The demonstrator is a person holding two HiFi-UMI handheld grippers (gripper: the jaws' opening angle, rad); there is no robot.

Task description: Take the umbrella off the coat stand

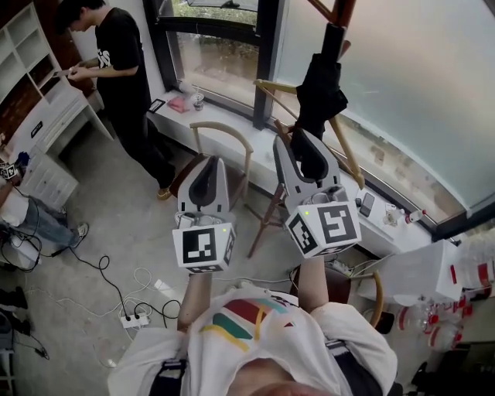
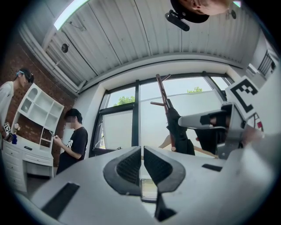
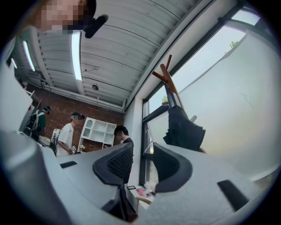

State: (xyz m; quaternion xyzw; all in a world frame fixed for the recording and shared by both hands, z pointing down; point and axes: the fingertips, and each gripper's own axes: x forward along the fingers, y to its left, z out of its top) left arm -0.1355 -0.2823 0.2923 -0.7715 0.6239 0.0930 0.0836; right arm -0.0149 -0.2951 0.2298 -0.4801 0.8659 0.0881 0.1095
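The person holds both forearms out from the chest, a gripper in each hand, both tipped a little upward toward the window. The left gripper (image 1: 207,167) is out over the floor, near a wooden chair (image 1: 225,136) and well apart from the coat stand (image 1: 341,14). Its fingers (image 2: 127,168) are all but pressed together. Only a thin slit shows between the pads, and nothing is in it.

The right gripper (image 1: 305,145) is further forward, close under the umbrella (image 1: 319,87). In the head view its tips overlap the umbrella's lower end, though that view does not show whether they touch. The right gripper view shows its fingers (image 3: 115,164) spread partway with a clear gap between the pads. Through the gap only the window frame and the counter below it are seen. The umbrella sits above and beyond the right-hand finger, not between the two, so the gripper holds nothing. From the left gripper view, the right gripper reaches in from the right with its fingers aimed at the umbrella.

The umbrella is black and folded. It hangs on the stand's upright pole in front of the window, below the wooden pegs at the top, with its cloth bunched loosely around the pole.

A person in black (image 1: 121,63) stands by the white shelves (image 1: 25,48) at the left.
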